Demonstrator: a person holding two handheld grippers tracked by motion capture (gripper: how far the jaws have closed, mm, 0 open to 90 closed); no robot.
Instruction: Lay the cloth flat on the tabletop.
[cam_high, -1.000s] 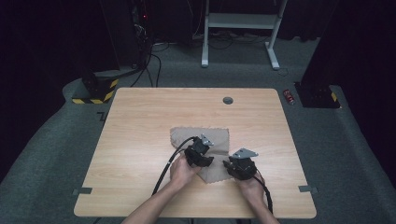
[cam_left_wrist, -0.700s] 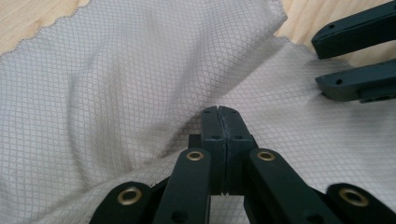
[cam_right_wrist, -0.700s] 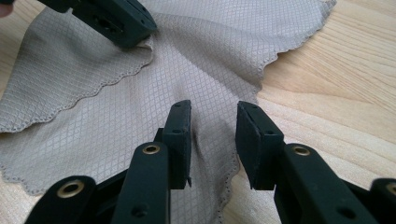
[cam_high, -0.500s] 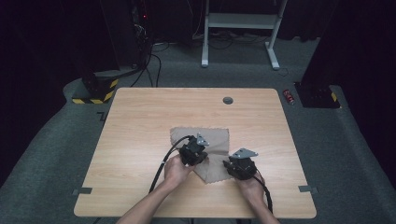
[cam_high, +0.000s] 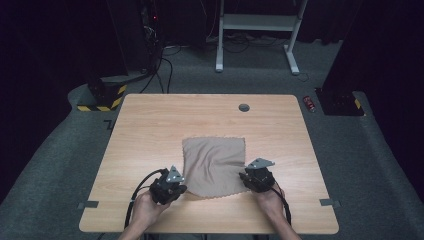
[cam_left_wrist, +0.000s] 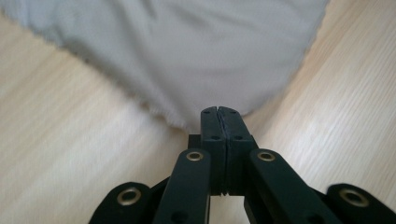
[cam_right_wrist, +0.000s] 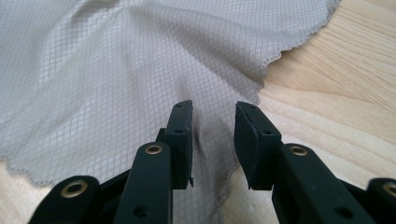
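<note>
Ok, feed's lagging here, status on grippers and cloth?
Left gripper shut on the grey-brown square cloth, near-left corner. Right gripper open over near-right corner. Wooden table, nothing obstructing.

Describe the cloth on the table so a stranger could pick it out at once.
Start at the light wooden table and look to the middle of its near half, between the left gripper and the right gripper. There lies the cloth, flat and roughly square. It is the one soft thing there: grey-beige, with a fine diamond weave and scalloped edges.
</note>
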